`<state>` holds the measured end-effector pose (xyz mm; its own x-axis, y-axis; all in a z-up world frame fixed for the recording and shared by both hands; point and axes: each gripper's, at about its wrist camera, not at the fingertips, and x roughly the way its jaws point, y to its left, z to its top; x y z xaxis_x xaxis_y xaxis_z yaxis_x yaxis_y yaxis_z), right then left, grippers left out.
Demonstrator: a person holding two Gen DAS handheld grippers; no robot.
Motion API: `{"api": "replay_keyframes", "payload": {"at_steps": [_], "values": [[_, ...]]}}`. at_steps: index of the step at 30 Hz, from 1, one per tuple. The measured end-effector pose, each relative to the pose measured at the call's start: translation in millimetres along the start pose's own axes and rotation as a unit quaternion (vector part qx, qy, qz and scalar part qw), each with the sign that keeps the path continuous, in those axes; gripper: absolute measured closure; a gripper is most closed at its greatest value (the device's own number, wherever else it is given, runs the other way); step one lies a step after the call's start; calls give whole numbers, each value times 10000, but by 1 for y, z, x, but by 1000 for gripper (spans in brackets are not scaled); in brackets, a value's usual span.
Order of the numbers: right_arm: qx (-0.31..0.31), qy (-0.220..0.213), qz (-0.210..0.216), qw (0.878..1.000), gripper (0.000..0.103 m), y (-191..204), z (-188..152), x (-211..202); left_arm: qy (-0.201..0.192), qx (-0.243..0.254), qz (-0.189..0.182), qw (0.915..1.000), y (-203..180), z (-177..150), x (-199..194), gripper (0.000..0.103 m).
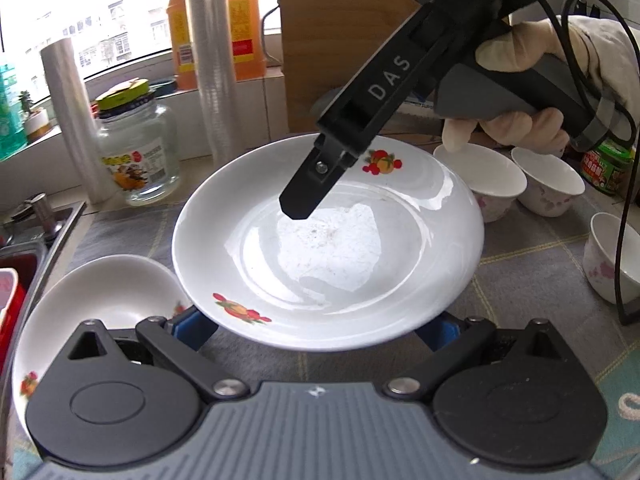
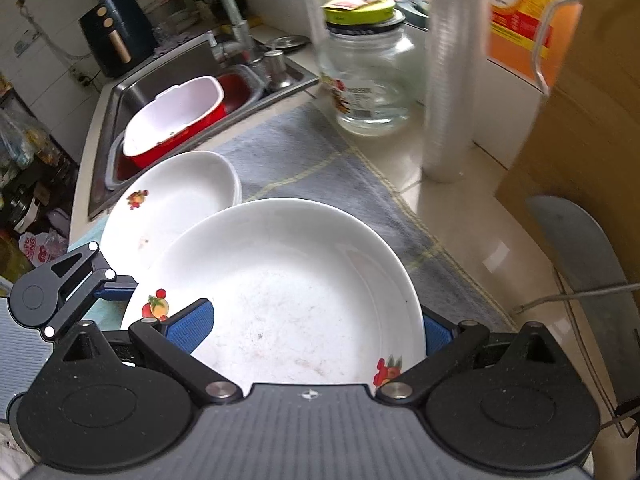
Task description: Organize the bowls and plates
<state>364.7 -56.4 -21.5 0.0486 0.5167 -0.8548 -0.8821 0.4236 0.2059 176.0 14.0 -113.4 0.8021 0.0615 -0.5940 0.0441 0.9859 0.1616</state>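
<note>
Left wrist view, big plate (image 1: 328,240): centre of grey mat (image 1: 520,280), raised off it, so it can go onto a stack.
Second plate (image 2: 176,196): beside sink (image 2: 116,96), prob. stack base.
Small bowls (image 1: 500,180): behind plate, right.
Left gripper (image 1: 316,332): fingers spread w/ near rim between; grip unclear.
Right gripper (image 2: 316,332): fingers spread astride far rim, steadying.

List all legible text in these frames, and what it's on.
"DAS": on the right gripper, along its black finger.
Glass jar label: too small to read.
Orange jug label: blurred.
Green-lidded jar label: unreadable.
Pink bag: print too distorted to read.
</note>
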Motion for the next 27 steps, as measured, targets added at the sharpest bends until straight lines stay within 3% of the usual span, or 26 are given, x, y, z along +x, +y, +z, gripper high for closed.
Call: {"api": "replay_keyframes", "payload": {"at_steps": [27], "values": [[-633, -18, 373, 9973, 0, 83, 37, 32, 147, -383, 539, 9977, 44, -38, -59, 1]]}}
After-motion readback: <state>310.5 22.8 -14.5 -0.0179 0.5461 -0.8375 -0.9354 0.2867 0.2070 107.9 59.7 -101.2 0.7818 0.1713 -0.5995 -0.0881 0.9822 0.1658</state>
